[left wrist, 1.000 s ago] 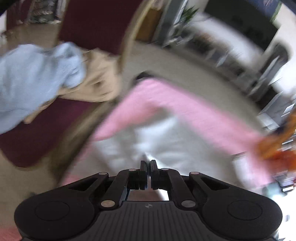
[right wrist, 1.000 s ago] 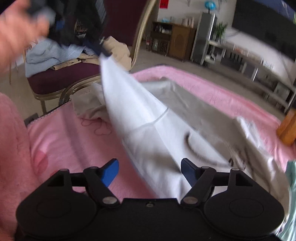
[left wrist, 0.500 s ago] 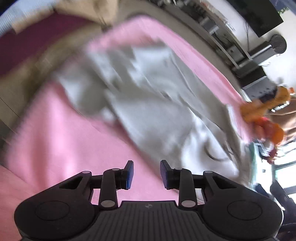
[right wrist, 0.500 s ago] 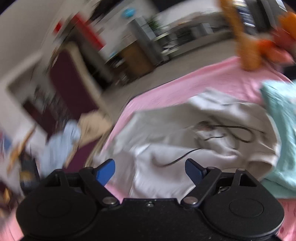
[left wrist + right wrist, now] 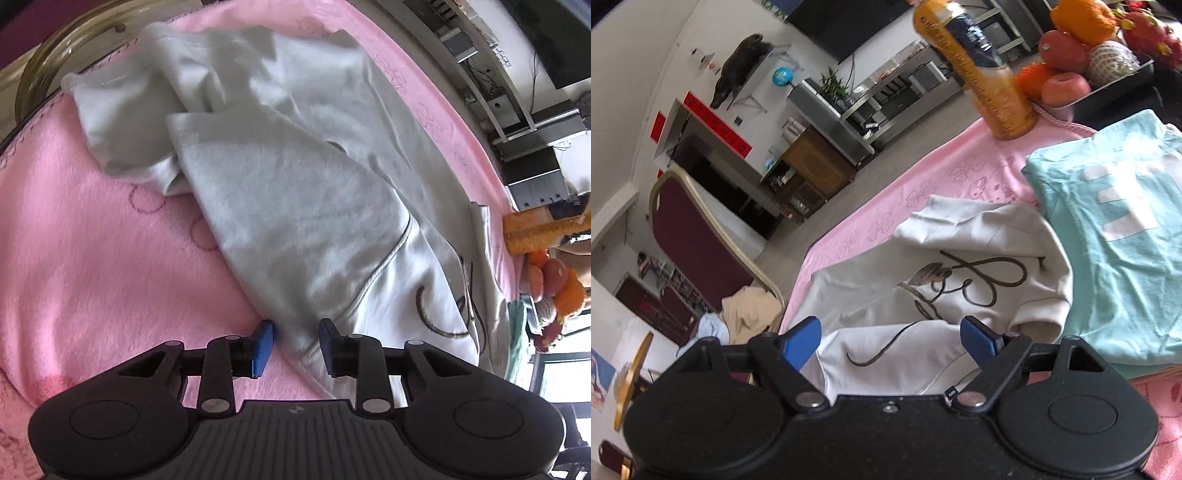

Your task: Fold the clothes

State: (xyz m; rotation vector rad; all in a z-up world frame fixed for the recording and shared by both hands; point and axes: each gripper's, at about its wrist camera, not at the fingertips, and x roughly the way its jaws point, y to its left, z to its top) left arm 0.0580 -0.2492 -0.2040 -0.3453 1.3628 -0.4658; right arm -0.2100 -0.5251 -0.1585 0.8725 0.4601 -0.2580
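Note:
A light grey sweatshirt (image 5: 306,192) with a dark looping print lies crumpled on a pink blanket (image 5: 92,266). One part of it is laid diagonally over the rest. My left gripper (image 5: 295,345) is open, low over the blanket, with the sweatshirt's near edge between its blue pads. In the right wrist view the sweatshirt (image 5: 923,288) lies just ahead of my right gripper (image 5: 892,338), which is wide open and empty above it. A folded teal T-shirt (image 5: 1115,236) lies right of the sweatshirt, overlapping its edge.
A maroon chair (image 5: 701,236) with beige and blue clothes (image 5: 746,314) on its seat stands off the blanket's far left edge. An orange bottle (image 5: 990,74) and a tray of fruit (image 5: 1089,55) stand at the blanket's far right.
The left gripper has opened, let go of the lifted sweatshirt part and come down to the garment's near edge. The right gripper stayed open and swung towards the teal T-shirt side.

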